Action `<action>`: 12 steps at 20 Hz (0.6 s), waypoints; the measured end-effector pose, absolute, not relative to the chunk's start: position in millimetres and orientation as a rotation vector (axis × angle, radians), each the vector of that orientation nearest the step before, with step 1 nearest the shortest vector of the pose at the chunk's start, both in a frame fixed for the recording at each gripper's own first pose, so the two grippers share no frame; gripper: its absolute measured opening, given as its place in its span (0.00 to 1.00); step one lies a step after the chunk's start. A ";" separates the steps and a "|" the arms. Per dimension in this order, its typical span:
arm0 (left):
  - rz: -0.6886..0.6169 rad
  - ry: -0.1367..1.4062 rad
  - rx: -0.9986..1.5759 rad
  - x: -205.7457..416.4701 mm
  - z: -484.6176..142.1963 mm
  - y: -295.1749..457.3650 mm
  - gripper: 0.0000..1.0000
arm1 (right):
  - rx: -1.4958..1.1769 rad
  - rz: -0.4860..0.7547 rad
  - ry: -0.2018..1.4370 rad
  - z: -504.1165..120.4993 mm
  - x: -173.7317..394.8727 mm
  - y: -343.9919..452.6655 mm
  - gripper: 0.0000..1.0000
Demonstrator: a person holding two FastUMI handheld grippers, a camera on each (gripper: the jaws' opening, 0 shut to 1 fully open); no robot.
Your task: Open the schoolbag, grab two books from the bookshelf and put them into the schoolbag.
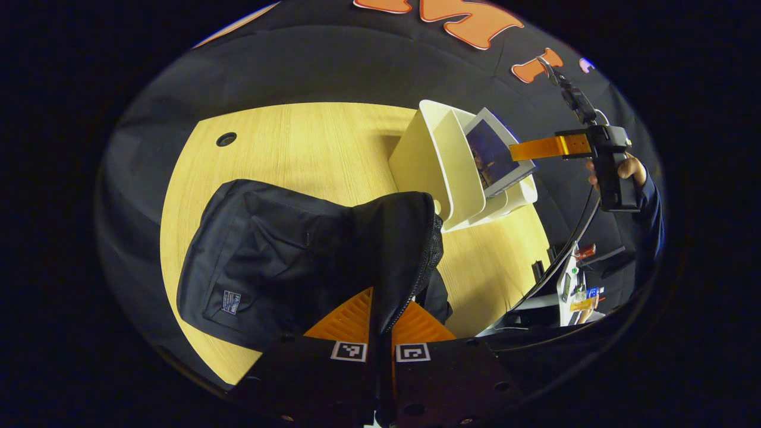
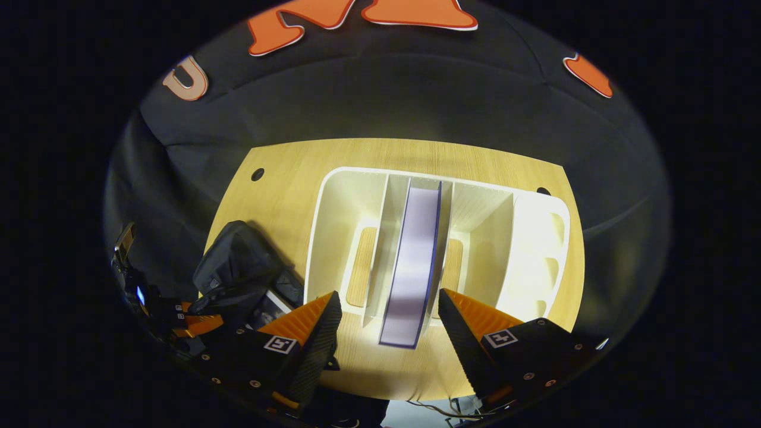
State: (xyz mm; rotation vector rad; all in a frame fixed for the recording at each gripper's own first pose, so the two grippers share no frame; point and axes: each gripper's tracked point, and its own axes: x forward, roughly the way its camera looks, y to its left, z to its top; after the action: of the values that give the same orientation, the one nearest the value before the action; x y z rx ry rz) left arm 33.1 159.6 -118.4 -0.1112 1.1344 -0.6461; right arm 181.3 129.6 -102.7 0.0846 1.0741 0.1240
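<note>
Fingers of my left gripper [image 1: 380,324] are clenching the schoolbag [image 1: 297,255] flap to hold its mouth up beside the bookshelf [image 2: 440,249], apparently exposing an earlier book inside, while my right gripper [image 2: 389,324] is straddling, released, the upright book [image 2: 413,261].

Black schoolbag [image 1: 279,261] (flap lifted); book [image 2: 411,261] upright in white bookshelf [image 2: 535,238].

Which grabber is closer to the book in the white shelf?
The right gripper: its open fingers sit either side of the book in the bookshelf. The left gripper is over at the schoolbag, pinching its flap.
</note>
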 end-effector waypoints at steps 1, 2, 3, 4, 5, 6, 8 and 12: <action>-0.638 1.137 -0.118 33.0 -118.2 159.6 0.04 | 0.089 0.117 1.086 -106.3 185.1 128.5 0.98; -0.635 1.136 -0.121 32.6 -119.3 159.5 0.04 | 0.090 0.112 1.099 -111.0 188.1 127.2 0.98; -0.629 1.136 -0.125 32.3 -119.2 160.4 0.04 | 0.094 0.106 1.108 -115.1 191.0 126.7 0.97; -0.626 1.134 -0.127 32.6 -120.1 160.9 0.05 | 0.094 0.104 1.120 -119.1 193.3 126.6 0.93; -0.622 1.134 -0.129 31.9 -120.5 161.0 0.04 | 0.091 0.089 1.124 -122.5 195.4 124.3 0.89; -0.621 1.133 -0.130 31.6 -120.0 162.6 0.04 | 0.091 0.085 1.130 -125.0 196.1 124.5 0.80; -0.619 1.131 -0.132 31.6 -120.2 162.7 0.04 | 0.088 0.069 1.141 -129.5 197.4 124.5 0.65; -0.624 1.124 -0.125 31.9 -119.5 163.4 0.04 | 0.067 0.034 1.155 -132.0 195.3 122.2 0.46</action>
State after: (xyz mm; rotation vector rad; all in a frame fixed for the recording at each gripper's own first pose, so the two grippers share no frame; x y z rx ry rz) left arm 31.9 163.4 -119.5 -0.1246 1.1240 -0.6240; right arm 195.3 122.2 -132.0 0.0673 1.1554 0.0337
